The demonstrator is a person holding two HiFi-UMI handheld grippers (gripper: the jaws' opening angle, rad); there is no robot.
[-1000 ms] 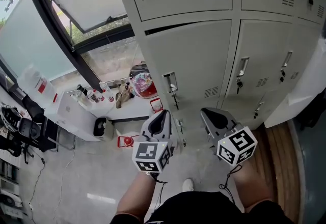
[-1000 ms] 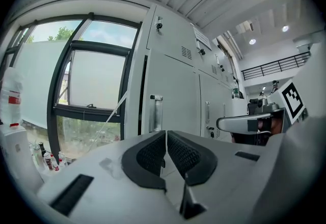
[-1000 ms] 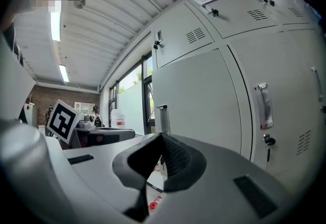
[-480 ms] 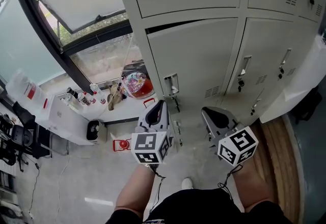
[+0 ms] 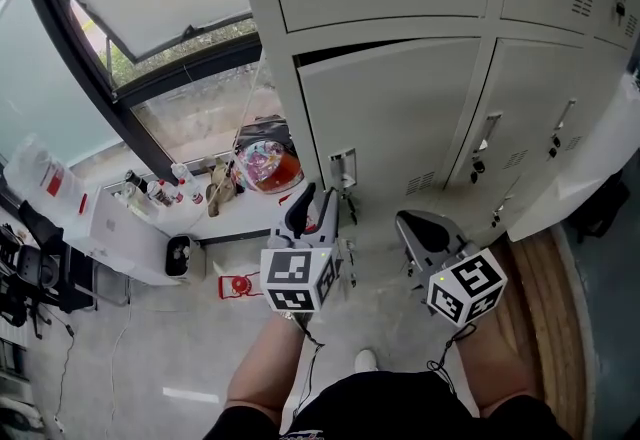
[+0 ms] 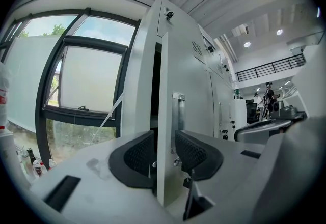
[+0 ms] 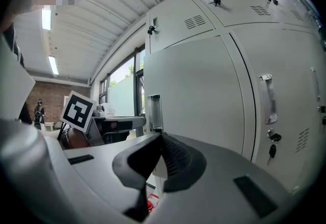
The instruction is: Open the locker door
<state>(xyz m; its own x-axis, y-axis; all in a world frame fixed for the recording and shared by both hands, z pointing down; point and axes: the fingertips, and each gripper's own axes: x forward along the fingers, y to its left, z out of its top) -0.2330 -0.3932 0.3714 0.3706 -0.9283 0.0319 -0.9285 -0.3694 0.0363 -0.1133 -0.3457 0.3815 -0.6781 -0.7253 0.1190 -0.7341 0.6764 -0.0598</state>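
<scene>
The grey lower-left locker door [image 5: 390, 118] stands slightly ajar, with a dark gap along its top. Its recessed handle [image 5: 343, 168] sits near the left edge. My left gripper [image 5: 314, 210] is at that free edge, just below the handle, pointing level. Its jaws have just been opening, and the door's edge [image 6: 164, 116] now stands between the pads; the left gripper [image 6: 165, 154] is open with a thin gap on the left side. The handle [image 6: 178, 116] rises just beyond. My right gripper [image 5: 425, 233] hangs lower right, short of the lockers, and the right gripper [image 7: 160, 154] is shut on nothing.
More lockers [image 5: 540, 118] with keys in their locks run to the right and above. A large window [image 5: 150, 18] is at left, with a low white shelf [image 5: 130, 228] of bottles and a pink bag [image 5: 265, 163] beside the lockers. A red object [image 5: 235, 285] lies on the floor.
My left gripper has moved forward to the door's free edge and its jaws have gone from shut to open around that edge. The right gripper has barely moved.
</scene>
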